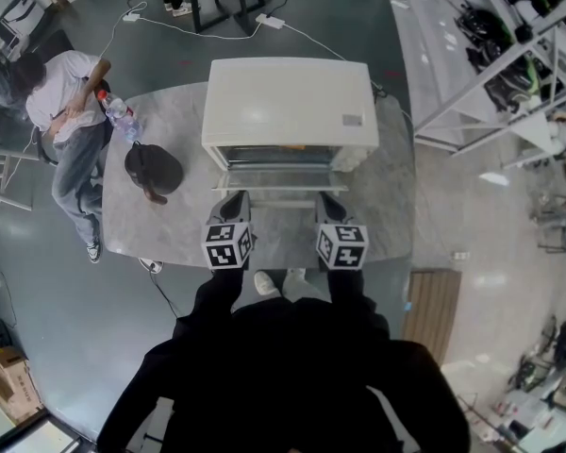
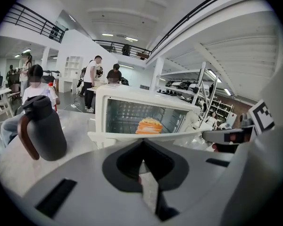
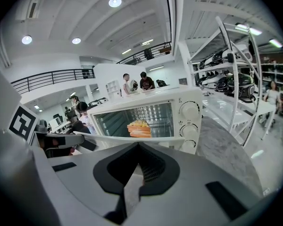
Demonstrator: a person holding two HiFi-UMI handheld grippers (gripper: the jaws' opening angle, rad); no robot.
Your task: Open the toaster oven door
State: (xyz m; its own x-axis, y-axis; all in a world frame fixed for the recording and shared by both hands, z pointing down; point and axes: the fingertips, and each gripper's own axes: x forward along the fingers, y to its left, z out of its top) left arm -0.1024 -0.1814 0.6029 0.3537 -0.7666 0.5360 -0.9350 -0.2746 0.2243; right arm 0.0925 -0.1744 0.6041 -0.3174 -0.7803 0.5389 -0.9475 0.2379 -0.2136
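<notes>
The toaster oven (image 1: 288,102) stands in the middle of the marble table (image 1: 170,229). Its door (image 1: 269,179) already hangs down flat from the oven's front, so the opening looks done or close to it. Through the mouth a stacked orange-and-yellow food item (image 2: 150,125) shows on the rack.

The left gripper (image 1: 233,199) and the right gripper (image 1: 328,199) sit side by side just in front of the oven, at the door's outer edge. In both gripper views the 2 jaws are pressed together with nothing caught between them. The door's edge lies ahead of the tips and is not held.

Risks, as I judge them:
- With no grasp on the door, a sprung hinge could swing it back up toward the oven if it is not fully seated.
- Either closed tip pressing down on the lowered door would lever the oven forward, or slide it on the smooth table.
- The dark flask (image 1: 153,170) stands close to the oven's left. A wide sweep of the left gripper could knock it over.
- A jolt to the oven could shift the food off the rack.
</notes>
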